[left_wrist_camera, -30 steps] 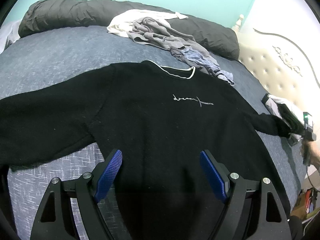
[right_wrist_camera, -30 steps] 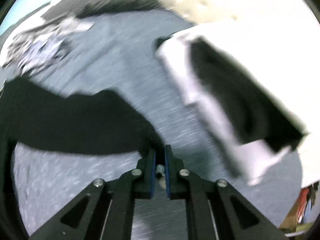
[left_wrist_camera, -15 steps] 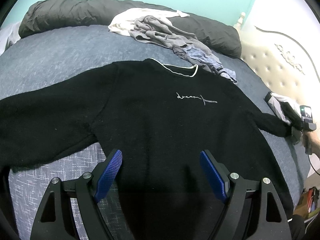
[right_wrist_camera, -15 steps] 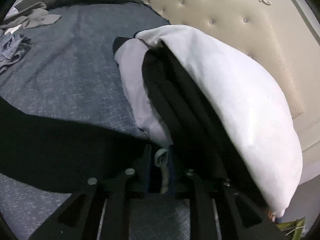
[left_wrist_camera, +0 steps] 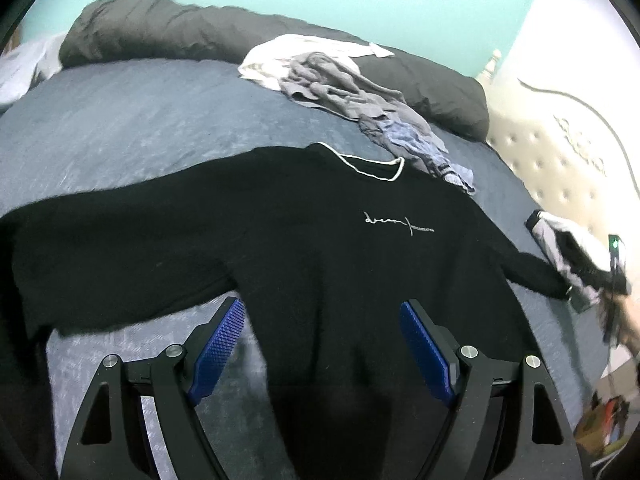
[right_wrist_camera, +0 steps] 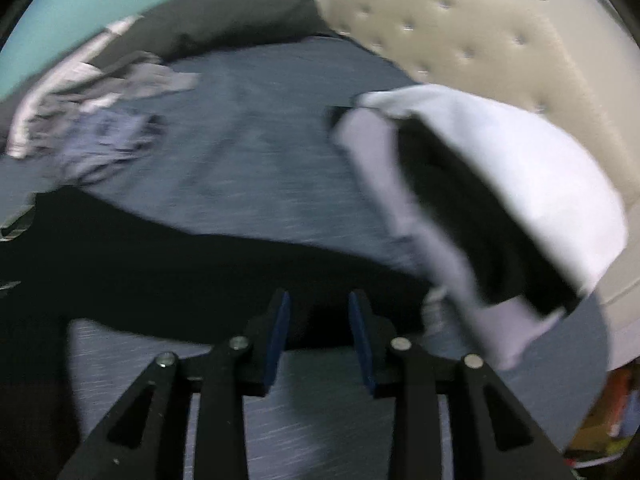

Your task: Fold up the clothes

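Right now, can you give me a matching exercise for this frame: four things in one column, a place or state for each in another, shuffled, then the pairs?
Things:
1. black sweater
2. pile of clothes
3. left gripper
4. folded stack

Places or states:
A. by the headboard
B. spread flat on the bed
C. open wide, holding nothing
D. crumpled beyond the collar

Pairs: 1-B, 2-D, 3-C, 4-A

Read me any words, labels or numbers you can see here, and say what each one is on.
"dream": white script on the chest of the black sweater, as best it reads.
Small print right of the script, past a vertical stroke: too small to read.
Right wrist view: blurred, no text visible.
Nothing readable on the clothes pile, folded stack or headboard.
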`<state>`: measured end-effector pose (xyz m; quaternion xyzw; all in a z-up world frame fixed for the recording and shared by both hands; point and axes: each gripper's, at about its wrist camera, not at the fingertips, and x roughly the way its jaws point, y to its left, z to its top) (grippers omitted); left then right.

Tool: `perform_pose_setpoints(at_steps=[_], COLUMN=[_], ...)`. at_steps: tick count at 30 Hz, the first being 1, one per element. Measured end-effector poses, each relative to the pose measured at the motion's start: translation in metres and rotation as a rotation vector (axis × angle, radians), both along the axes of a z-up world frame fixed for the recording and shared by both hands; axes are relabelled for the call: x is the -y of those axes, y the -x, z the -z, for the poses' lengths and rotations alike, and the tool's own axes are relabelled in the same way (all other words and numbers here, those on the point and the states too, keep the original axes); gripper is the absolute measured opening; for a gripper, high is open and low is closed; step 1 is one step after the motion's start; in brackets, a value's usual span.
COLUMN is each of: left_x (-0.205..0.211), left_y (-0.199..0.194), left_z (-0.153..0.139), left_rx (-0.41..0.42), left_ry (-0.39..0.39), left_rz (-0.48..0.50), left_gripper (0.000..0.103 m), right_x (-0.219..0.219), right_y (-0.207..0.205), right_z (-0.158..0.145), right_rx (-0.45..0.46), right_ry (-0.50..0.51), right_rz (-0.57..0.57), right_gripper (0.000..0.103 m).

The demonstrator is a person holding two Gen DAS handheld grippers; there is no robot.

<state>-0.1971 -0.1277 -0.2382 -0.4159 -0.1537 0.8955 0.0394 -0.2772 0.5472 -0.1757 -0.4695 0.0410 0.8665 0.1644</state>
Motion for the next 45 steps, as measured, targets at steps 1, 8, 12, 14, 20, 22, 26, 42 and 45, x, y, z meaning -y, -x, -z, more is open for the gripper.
perform_pose_setpoints(at_steps=[1,8,12,14,20,22,26,42,45], left_x=[0.004,0.048,0.078,0.090,0.124,0.134,0.146,0.155,0.156], left_y=[-0.003,-0.041,-0.075,-0.089,-0.128,-0.137,-0.149,-0.143,-0.143], left_z=[-0.002,-0.015,-0.018,-0.019,-0.021,-0.019,-0.009,0.027,0.032], left_rx=[0.003,0.040,0.071,0.088,0.121,0.136,0.169,0.199,0.209], left_ry=[-0.001,0.022,0.048,0.058,0.055,0.054,0.064,0.038,0.034], left_rz=[-0.009,-0.101,-0.176,-0.206,-0.289,-0.311,-0.335,-0.312,-0.299], left_gripper=[0.083,0.083,0.083,0.083,0.083,0.083,0.083,0.076,0.040], right_x=[0.012,0.111,0.174,0.203,0.268,0.286,0.318,0.338,0.332], right_y=[-0.003,0.018,0.022,0.017,-0.001,-0.007,-0.014,-0.022,-0.021], right_z=[-0.002,0.010,0.028,0.035,0.042,0.042,0.050,0.077,0.078], right_rx=[-0.014,-0.091,-0.081,-0.085,-0.109,-0.106,-0.088,-0.121,-0.134], right_ry=[0.034,0.290,0.375,0.411,0.550,0.570,0.600,0.603,0.610], right_rz=[-0.024,-0.214,-0.306,-0.343,-0.398,-0.421,-0.474,-0.492,-0.474], right_gripper=[0.046,0.054,0.056,0.056,0.072,0.073,0.074,0.076,0.077])
